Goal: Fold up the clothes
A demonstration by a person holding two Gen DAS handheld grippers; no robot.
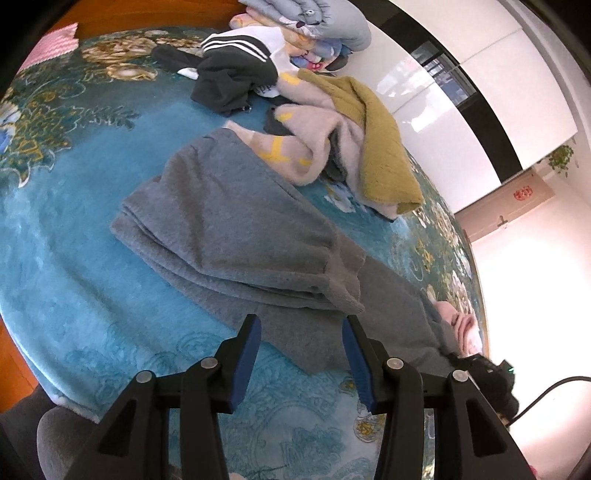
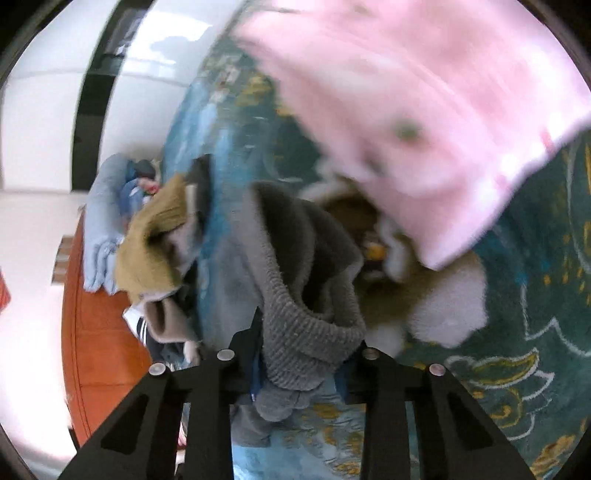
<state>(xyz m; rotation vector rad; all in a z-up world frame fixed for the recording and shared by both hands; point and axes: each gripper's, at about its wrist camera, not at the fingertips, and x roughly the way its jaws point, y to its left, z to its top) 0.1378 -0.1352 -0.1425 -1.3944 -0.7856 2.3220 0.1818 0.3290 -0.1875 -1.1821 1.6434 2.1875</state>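
Grey sweatpants (image 1: 236, 236) lie partly folded on the teal floral blanket (image 1: 74, 266). One leg is folded over the other, with its cuff near my left gripper (image 1: 301, 332). My left gripper is open and empty, hovering just above the lower grey layer. In the right wrist view my right gripper (image 2: 303, 354) is shut on the ribbed grey waistband (image 2: 306, 332) of the sweatpants, bunched between the fingers. The view is blurred.
A pile of unfolded clothes lies beyond the sweatpants: a mustard sweater (image 1: 384, 136), a beige garment with yellow marks (image 1: 306, 136) and a black striped jacket (image 1: 236, 70). Folded quilts (image 1: 317, 22) sit at the back. A pink garment (image 2: 424, 110) lies near my right gripper.
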